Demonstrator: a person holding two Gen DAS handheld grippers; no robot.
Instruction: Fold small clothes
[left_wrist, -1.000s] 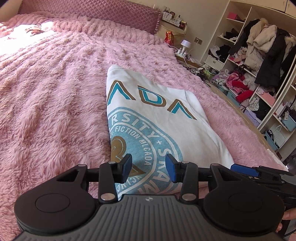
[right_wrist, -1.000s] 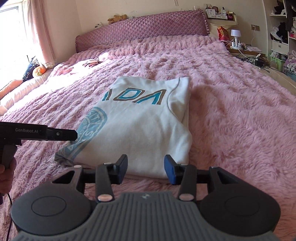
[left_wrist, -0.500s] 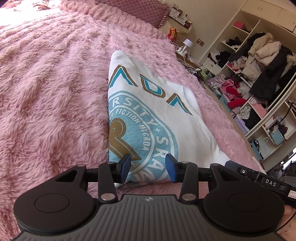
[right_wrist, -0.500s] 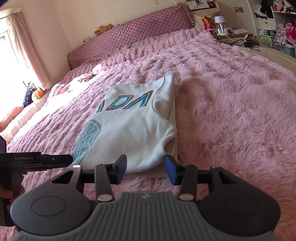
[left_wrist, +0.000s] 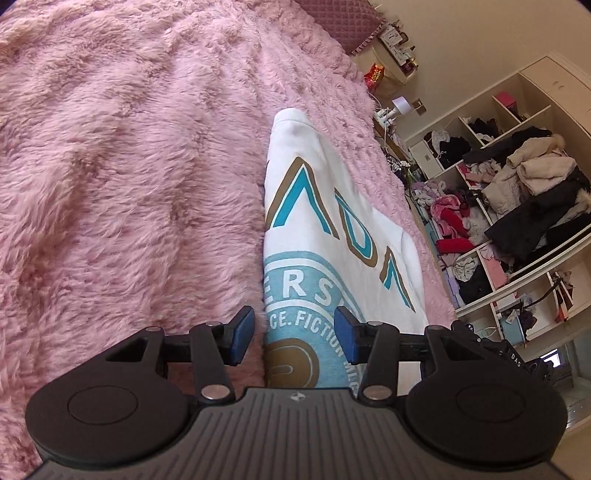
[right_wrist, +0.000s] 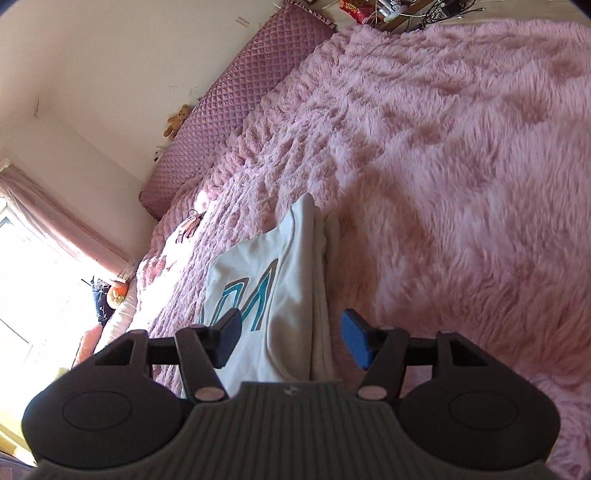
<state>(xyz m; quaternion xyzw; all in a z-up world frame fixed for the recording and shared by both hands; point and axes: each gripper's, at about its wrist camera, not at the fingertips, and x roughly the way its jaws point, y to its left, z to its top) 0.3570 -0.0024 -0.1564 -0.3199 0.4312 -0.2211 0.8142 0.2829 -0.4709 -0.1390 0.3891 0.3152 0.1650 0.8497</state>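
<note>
Both tongs, left (left_wrist: 293, 334) and right (right_wrist: 291, 338), gape wide, empty, straddling the shirt's (left_wrist: 332, 229) side edges on the bed (left_wrist: 129, 166). Risk: pinching only the top layer, or blanket pile, would undo the fold.

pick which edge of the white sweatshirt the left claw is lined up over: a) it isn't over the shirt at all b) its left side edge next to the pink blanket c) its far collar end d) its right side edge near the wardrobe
b: the left claw is open and straddles the left side edge of the white sweatshirt, with one pad over the pink blanket and the other over the printed crest.
</note>
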